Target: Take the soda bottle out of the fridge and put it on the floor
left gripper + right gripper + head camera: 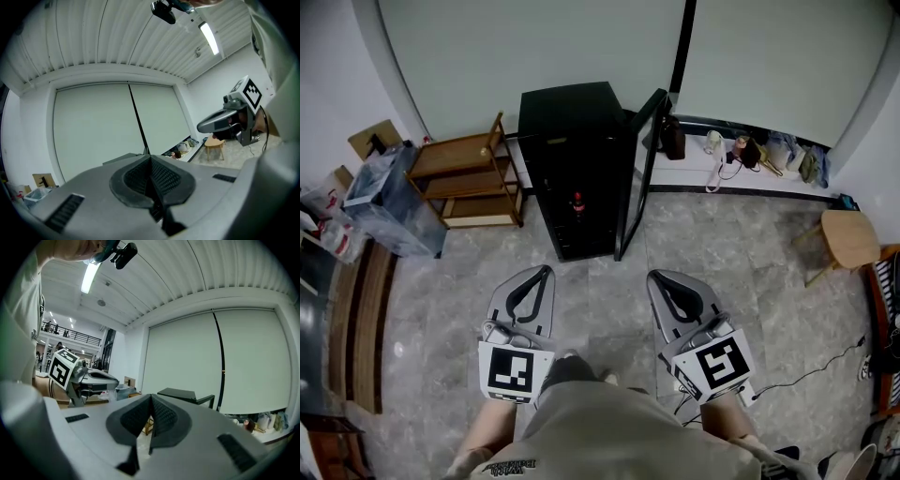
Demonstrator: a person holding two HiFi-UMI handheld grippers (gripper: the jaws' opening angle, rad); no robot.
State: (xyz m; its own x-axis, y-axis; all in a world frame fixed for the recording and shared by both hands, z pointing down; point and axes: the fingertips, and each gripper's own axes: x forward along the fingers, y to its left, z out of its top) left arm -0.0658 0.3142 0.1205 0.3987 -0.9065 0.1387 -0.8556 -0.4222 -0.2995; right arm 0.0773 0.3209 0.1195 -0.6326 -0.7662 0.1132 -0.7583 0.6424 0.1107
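A black mini fridge (572,131) stands against the far wall with its door (637,173) swung open to the right. Inside, on a shelf, a dark soda bottle (577,206) with a red label stands upright. My left gripper (546,271) and right gripper (654,277) hover side by side over the stone floor, short of the fridge, both pointing toward it. Each has its jaws together with nothing between them. The left gripper view shows its pads (161,178) touching and the right gripper (220,123) beside it. The right gripper view shows closed pads (161,417) and the fridge top (180,393) beyond.
A wooden shelf unit (464,178) stands left of the fridge, with a clear plastic bin (389,199) further left. A low ledge with several small items (741,150) runs along the wall on the right. A wooden stool (848,236) and a floor cable (811,375) lie to the right.
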